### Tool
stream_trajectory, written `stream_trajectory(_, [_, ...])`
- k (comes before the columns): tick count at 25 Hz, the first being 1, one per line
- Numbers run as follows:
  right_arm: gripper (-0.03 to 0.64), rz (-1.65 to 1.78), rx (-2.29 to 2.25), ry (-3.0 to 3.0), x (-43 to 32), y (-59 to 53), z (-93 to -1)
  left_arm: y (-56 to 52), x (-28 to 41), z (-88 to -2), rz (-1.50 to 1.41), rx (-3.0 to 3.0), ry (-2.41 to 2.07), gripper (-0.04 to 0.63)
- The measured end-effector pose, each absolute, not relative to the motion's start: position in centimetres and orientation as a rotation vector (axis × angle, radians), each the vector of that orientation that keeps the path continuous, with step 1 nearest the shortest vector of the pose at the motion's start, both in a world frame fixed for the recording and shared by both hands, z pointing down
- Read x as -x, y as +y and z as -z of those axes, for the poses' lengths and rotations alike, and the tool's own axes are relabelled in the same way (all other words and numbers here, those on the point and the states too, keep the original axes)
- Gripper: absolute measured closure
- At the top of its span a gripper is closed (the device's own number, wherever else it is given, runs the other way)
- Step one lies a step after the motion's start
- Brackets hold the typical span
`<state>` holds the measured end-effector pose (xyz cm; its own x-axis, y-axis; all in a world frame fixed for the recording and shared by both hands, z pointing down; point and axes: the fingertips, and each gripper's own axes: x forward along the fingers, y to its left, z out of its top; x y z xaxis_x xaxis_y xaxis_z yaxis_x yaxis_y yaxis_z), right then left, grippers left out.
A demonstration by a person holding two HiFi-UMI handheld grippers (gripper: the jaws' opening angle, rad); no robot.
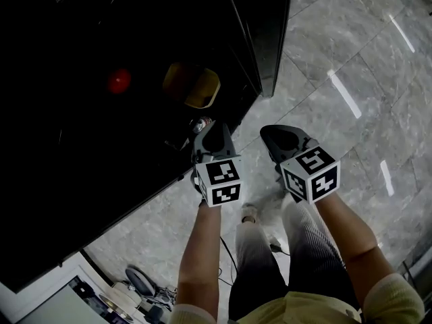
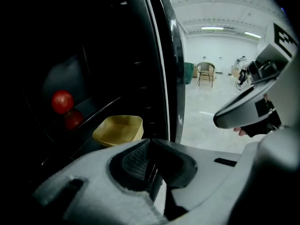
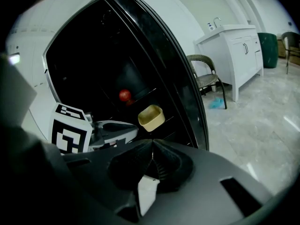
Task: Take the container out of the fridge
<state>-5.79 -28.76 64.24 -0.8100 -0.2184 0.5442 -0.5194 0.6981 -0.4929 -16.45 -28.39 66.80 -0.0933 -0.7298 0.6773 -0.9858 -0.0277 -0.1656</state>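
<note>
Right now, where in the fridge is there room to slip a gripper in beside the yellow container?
Bare room lies left of the yellow container, between it and the red fruit. Its right side is crowded, close against the fridge's side wall. Elsewhere it is too dark to judge.

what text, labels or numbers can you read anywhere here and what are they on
No readable words or numbers in any view.
Cubes on the left gripper and right gripper: black-and-white square marker patterns only, no text.
Yellow container and fridge: no label or brand shows.
Small items at the head view's lower left: too small to read.
</note>
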Motion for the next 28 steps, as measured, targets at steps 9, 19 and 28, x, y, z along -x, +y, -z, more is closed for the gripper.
stream_trajectory(9, [0.588,-0.924,-0.557,-2.431,6.6,-27.8,-66.9,-30.7,19.3,-67.6,-0.934,-1.785,-1.922,0.569])
stream_trajectory(19, [0.588,-0.900,-0.543,-2.399,6.3,-27.4,-68.7,-32.4,20.8,-69.1,-1.065,-1.791,-1.898,0.555])
stream_trajectory(28, [0.589,-0.870,-0.576,-2.368,5.4,-27.8,-70.1,-33.5,20.6,-70.9,-1.243,-1.795,-1.767,0.451])
